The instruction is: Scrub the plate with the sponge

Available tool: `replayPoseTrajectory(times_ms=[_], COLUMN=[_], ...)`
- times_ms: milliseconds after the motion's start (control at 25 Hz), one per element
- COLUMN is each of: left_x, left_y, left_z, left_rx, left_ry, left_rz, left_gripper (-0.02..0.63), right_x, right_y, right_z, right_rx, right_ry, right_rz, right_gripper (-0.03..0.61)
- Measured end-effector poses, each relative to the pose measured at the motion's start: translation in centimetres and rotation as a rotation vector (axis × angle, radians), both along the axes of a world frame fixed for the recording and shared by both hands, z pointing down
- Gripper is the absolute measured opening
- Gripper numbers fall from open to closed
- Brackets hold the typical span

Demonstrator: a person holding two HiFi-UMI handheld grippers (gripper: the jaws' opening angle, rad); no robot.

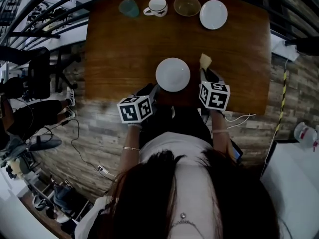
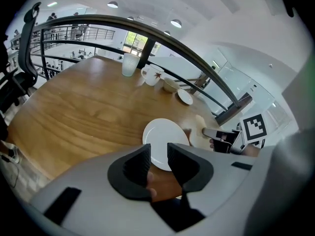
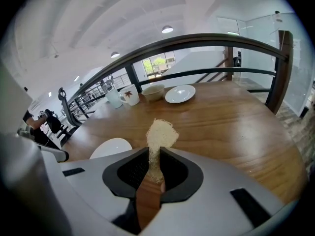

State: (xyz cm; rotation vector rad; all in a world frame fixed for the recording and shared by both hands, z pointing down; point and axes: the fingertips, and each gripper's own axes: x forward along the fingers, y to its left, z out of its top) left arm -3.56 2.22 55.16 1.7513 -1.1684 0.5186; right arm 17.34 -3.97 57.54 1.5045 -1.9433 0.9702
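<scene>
Step in hand: judged to be the approach. The sponge has not yet met the plate, so no scrubbing has begun.
Plate: a round white ceramic plate [image 1: 173, 74] lies flat on the brown wooden desk [image 1: 114, 49], near its front edge and between the two grippers.
Left gripper [image 2: 158, 147]: the dark ribbed fingers [image 2: 139, 163] stand apart and hold nothing. The plate's near rim shows just beyond their tips, and bare wood shows in the gap.
Right gripper [image 3: 155, 151]: the fingers are closed on the narrow end of a pale yellow fibrous sponge [image 3: 161, 133], whose tuft sticks out past the tips. It sits just to the right of the plate's rim and apart from it.
Steadying: the plate will probably skate on the smooth wood. Bracing or pinching the near rim with the left fingers before the first stroke should stop that.
Stroke: bring the tuft over the plate's middle, lower it until the fibres flatten, then sweep in circles out to the rim.
Pressure: keep it moderate. The sponge is held by a thin pinch and may fold or slip if pushed hard.
Clearance: a teal tumbler [image 1: 129, 7], a white mug [image 1: 157, 6], a tan bowl [image 1: 187, 5] and a second white plate [image 1: 213, 14] stand in a row at the far edge, well apart from the work.
</scene>
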Motion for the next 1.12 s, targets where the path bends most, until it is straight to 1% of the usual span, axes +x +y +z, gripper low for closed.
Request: replayPoseTrajectory(times_ms=[200, 360, 440, 840, 1120], left_x=[-0.2, 0.1, 0.1, -0.2, 0.1], left_y=[-0.4, -0.8, -1.2, -2.8, -3.0], left_z=[0.9, 1.5, 1.9, 3.1, 4.1], left_rx=[-0.042, -0.076, -0.089, -0.128, -0.164], left_ry=[0.012, 0.032, 0.039, 0.041, 0.058], left_rz=[0.057, 0.102, 0.122, 0.201, 0.254], left_gripper=[0.097, 0.117, 0.117, 0.126, 0.137], right_x=[-0.9, -1.6, -2.3, -4.1, -5.3], right_y=[0.3, 0.4, 0.3, 0.4, 0.5], right_z=[-0.1, -0.3, -0.3, 0.2, 1.0], right_rx=[-0.012, -0.019, -0.022, -0.059, -0.1], right_ry=[-0.009, -0.02, -0.023, -0.015, -0.016], right_rz=[0.015, 0.019, 0.013, 0.022, 0.028], right_gripper=[0.087, 0.087, 0.087, 0.087, 0.087])
